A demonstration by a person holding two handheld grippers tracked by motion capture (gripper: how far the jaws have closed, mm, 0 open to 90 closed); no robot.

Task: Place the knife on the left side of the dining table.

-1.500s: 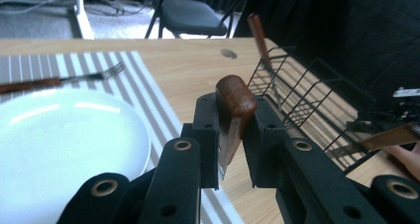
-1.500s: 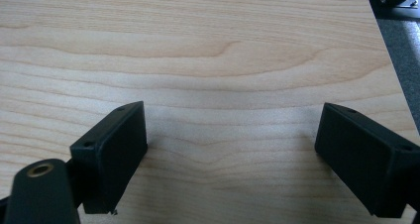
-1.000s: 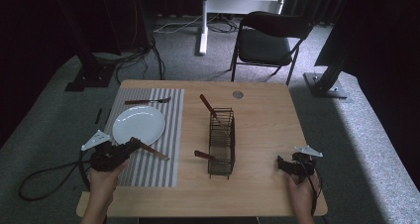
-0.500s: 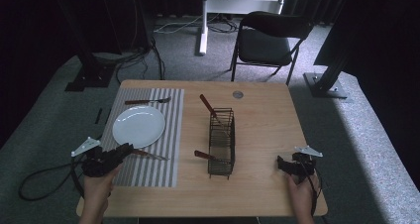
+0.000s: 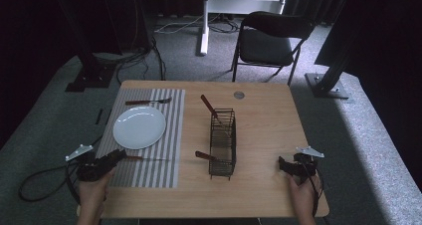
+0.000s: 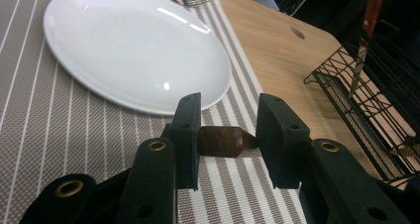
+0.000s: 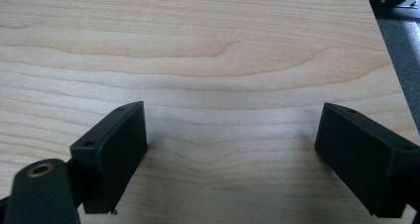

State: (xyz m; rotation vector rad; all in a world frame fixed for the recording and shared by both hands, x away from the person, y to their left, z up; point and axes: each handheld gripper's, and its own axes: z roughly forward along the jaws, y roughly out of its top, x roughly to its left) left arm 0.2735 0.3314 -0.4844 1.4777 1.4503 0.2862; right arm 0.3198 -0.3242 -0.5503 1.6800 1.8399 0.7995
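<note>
Table: wooden top (image 5: pixel 268 135), striped placemat (image 5: pixel 149 170).
Left gripper (image 6: pixel 225 135): jaws just opening, narrow gap, knife handle (image 6: pixel 223 140) lying between, long axis pointing ahead.
Right gripper (image 7: pixel 230 149): wide, empty.

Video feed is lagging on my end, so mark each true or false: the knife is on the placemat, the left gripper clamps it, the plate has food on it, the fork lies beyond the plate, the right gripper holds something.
1. The knife lies on the striped placemat. True.
2. The left gripper clamps the knife. False: its jaws have just been opening, and the handle sits between them with a gap on one side.
3. The plate has food on it. False: it is bare.
4. The fork lies beyond the plate. True.
5. The right gripper holds something. False: its jaws stand wide open over the table.
</note>
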